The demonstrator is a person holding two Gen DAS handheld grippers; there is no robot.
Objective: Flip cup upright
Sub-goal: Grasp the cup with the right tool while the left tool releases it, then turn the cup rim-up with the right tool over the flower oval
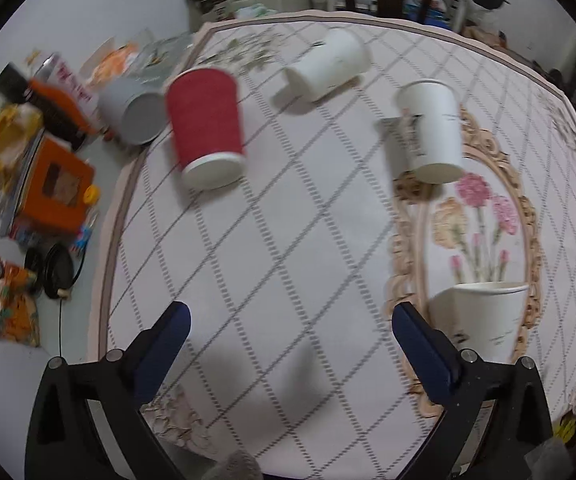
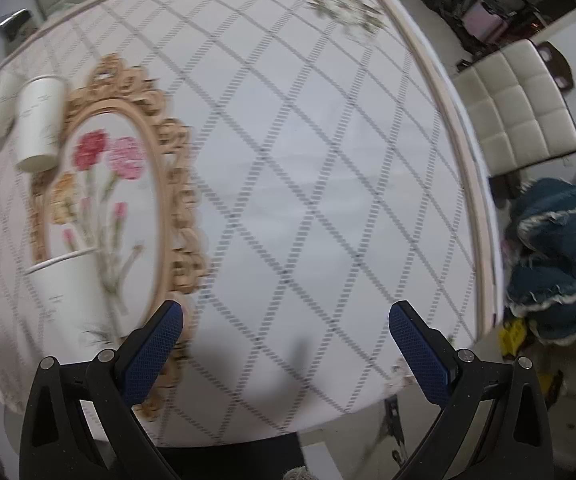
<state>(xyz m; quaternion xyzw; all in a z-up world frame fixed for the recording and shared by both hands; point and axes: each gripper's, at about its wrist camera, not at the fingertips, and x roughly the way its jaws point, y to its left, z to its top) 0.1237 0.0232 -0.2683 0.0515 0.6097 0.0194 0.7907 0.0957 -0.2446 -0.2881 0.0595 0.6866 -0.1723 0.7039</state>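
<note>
From the left: the red cup point(image 1: 207, 128) and white cups point(image 1: 431, 130) stand mouth-down on the tablecloth point(image 1: 280, 240), waiting to be flipped; one white cup point(image 1: 487, 320) already stands upright. My left gripper point(image 1: 289, 320) and right gripper point(image 2: 286, 320) hover open, empty. Cup print too blurred to read

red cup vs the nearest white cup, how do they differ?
The red cup is red with a ribbed-looking wall; the nearest white cup is white with small print. The red cup stands rim-down on the tablecloth; the white one stands mouth-up. Both are paper cups.
</note>
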